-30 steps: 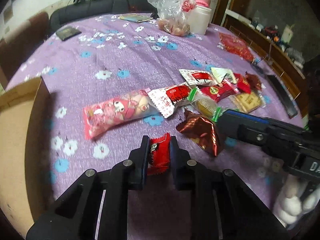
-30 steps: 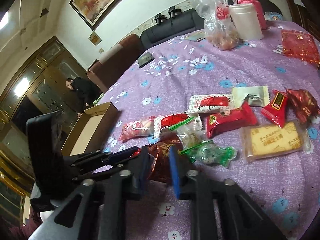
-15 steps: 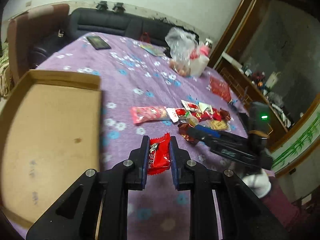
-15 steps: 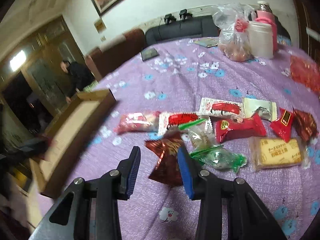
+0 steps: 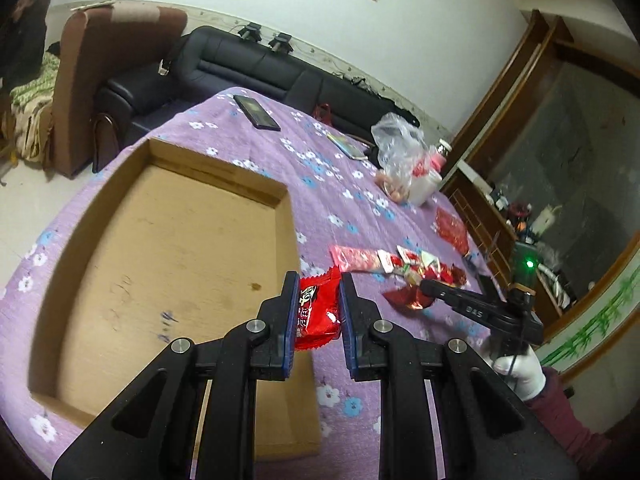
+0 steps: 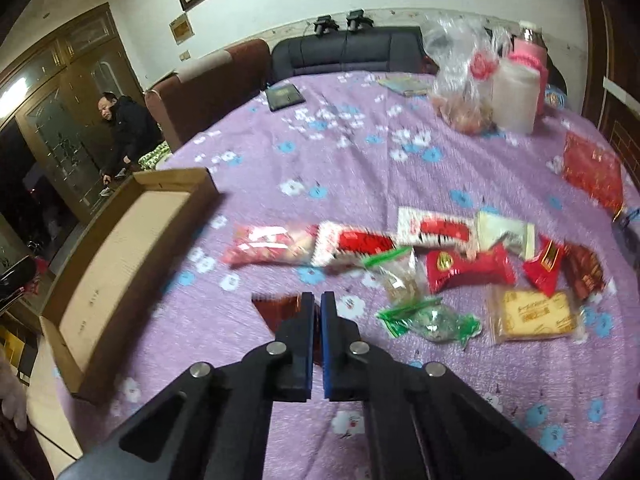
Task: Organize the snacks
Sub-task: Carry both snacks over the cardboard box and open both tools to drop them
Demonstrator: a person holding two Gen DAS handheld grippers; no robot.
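My left gripper (image 5: 319, 307) is shut on a small red snack packet (image 5: 316, 314) and holds it above the right edge of the shallow cardboard box (image 5: 168, 256). My right gripper (image 6: 317, 318) is shut on a shiny dark-red foil packet (image 6: 280, 310), which also shows in the left wrist view (image 5: 408, 298). Several snack packets lie in a row on the purple flowered tablecloth (image 6: 360, 152): a pink packet (image 6: 272, 246), a red pillow packet (image 6: 468, 270), a biscuit pack (image 6: 534, 314) and a green-ended candy (image 6: 430, 320).
The cardboard box (image 6: 120, 248) lies at the table's left edge. A clear plastic bag (image 6: 460, 76), a white jar (image 6: 516, 96) and a pink bottle (image 6: 530, 46) stand at the far right. A dark phone (image 5: 256, 112) lies at the far side. Sofas stand behind.
My left gripper has carried the red packet left, from the snack pile to over the box edge. My right gripper has closed on the dark-red foil packet.
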